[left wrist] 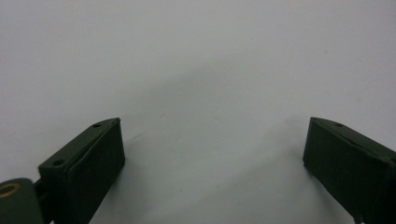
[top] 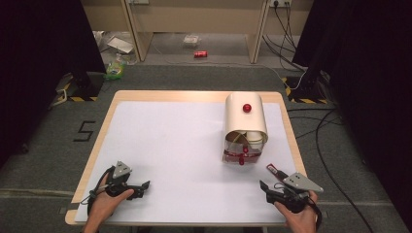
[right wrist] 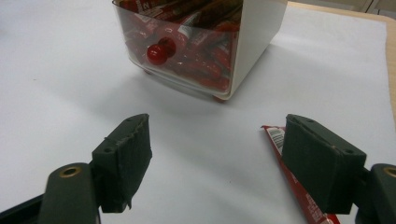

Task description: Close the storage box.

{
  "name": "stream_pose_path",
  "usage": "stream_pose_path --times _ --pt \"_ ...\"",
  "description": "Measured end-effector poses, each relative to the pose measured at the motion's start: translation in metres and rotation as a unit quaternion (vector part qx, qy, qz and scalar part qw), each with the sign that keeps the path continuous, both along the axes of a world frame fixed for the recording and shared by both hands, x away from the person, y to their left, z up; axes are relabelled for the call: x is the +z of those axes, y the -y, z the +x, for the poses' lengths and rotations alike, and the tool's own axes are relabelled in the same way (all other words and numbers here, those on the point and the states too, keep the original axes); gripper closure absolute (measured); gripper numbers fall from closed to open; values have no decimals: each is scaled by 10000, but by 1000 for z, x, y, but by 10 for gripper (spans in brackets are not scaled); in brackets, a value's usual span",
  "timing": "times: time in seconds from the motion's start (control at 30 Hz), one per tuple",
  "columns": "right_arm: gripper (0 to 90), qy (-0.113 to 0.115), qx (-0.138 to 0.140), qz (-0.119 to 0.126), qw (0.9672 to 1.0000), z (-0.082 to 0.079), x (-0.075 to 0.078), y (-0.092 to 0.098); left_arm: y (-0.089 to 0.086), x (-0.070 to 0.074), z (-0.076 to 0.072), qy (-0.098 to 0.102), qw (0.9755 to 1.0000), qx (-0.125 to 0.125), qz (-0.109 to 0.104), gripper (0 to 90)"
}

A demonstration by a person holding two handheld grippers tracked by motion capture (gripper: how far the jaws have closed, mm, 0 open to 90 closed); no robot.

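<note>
A cream dispenser box [top: 245, 121] with a red knob on top stands at the right of the white mat [top: 170, 145]. Its clear front drawer [right wrist: 187, 51] carries a red knob and holds several red stick packets. One red stick packet [top: 275, 171] lies loose on the mat in front of the box. My right gripper [top: 270, 187] sits just behind it with its jaws wide apart. In the right gripper view [right wrist: 215, 119] the packet [right wrist: 276, 140] runs under the right-hand jaw, and the pads do not press it. My left gripper [top: 145, 187] rests open at the front left, with bare mat between its jaws [left wrist: 214, 122].
The wooden table edge [top: 286, 121] runs close beside the box on the right. On the floor beyond the table lie a red can [top: 200, 54], some litter and cables. Dark curtains hang at both sides.
</note>
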State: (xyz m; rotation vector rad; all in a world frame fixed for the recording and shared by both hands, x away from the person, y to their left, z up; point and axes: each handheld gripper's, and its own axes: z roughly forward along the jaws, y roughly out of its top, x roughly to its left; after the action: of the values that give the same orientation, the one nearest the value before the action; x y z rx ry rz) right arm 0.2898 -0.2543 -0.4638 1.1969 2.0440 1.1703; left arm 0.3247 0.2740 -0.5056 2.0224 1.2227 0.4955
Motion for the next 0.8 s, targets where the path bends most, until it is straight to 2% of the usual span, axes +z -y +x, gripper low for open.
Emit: stream_pose_path --times 0.37,0.8 --pt "221 -74 5 -23 10000 -7 -1 5 0 0 0 0 10000 1 1 47" --pt "216 -192 97 -207 9996 -17 -4 9 0 0 0 1 10000 -3 4 47"
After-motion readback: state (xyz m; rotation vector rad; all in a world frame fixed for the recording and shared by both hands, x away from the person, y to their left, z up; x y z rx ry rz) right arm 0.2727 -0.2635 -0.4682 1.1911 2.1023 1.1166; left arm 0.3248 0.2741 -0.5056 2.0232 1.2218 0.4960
